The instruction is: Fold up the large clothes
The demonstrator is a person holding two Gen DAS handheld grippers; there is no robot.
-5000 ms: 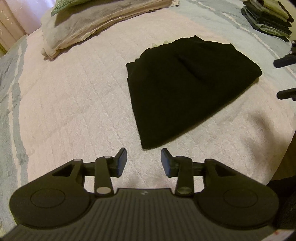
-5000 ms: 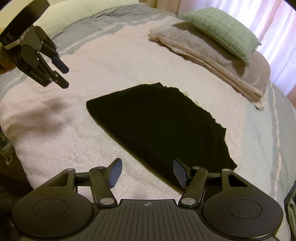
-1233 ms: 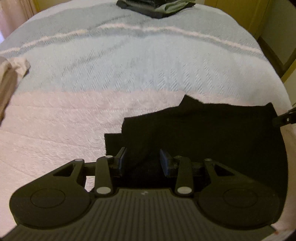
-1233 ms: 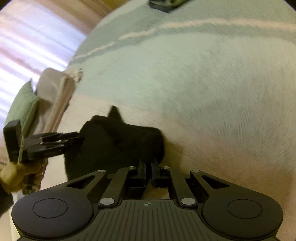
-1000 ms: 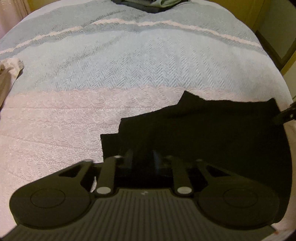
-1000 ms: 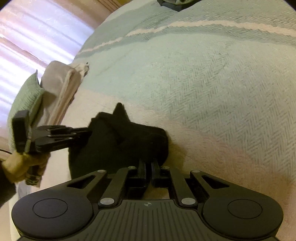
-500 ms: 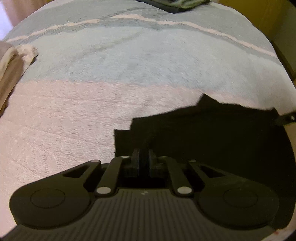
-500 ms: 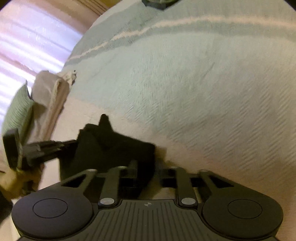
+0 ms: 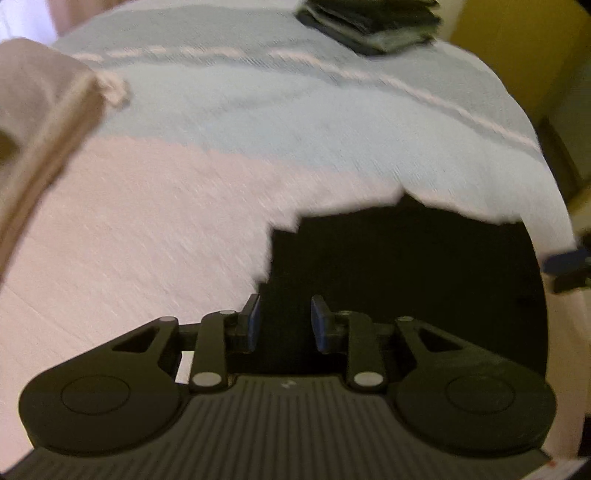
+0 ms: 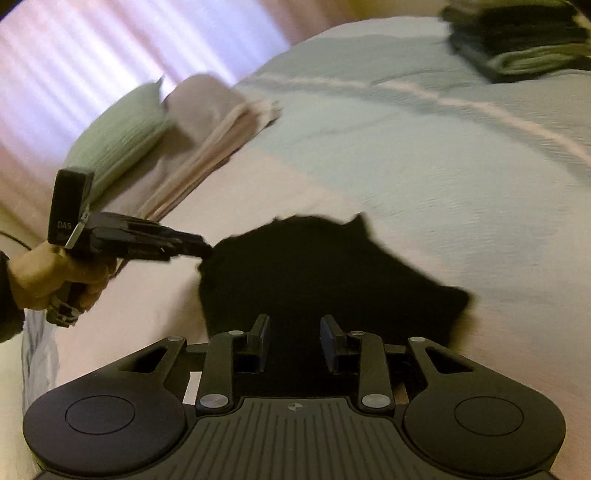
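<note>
Bed [image 9: 155, 229] with pale pink and light blue quilted cover; both views motion-blurred. Black garment [image 9: 406, 266] lies folded on the pink part, near the bed's near edge. Left gripper [image 9: 283, 323]: fingers spread, nothing between them, over the garment's left edge. Right gripper [image 10: 294, 341]: fingers spread, empty, over the garment's near side. Person's hand [image 10: 55, 277] holds the left gripper's handle. Stack of folded clothes [image 9: 373, 24] at the bed's far side, well apart from the garment. Pillows [image 10: 147, 147] left of the garment.
</note>
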